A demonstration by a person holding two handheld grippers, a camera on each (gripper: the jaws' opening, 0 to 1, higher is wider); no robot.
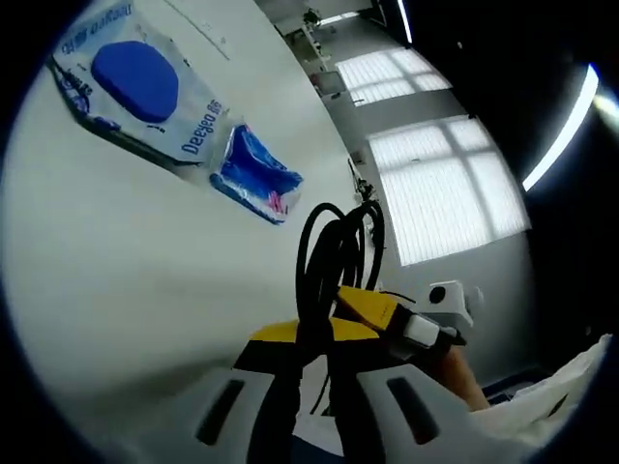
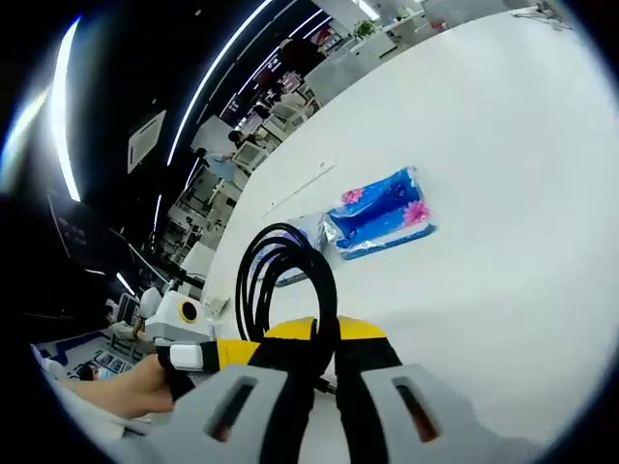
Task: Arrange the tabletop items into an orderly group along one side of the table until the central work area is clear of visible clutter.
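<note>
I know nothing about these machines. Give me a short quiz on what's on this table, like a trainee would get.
1. True or false: the flowered tissue pack lies on the white table.
2. What rises between the left tongs and also between the right tongs? A) black cable coil B) a cup C) a spoon
3. Fill in: the flat packet next to the tissue pack has a large blue ____ printed on it.
Key: 1 true; 2 A; 3 oval.
</note>
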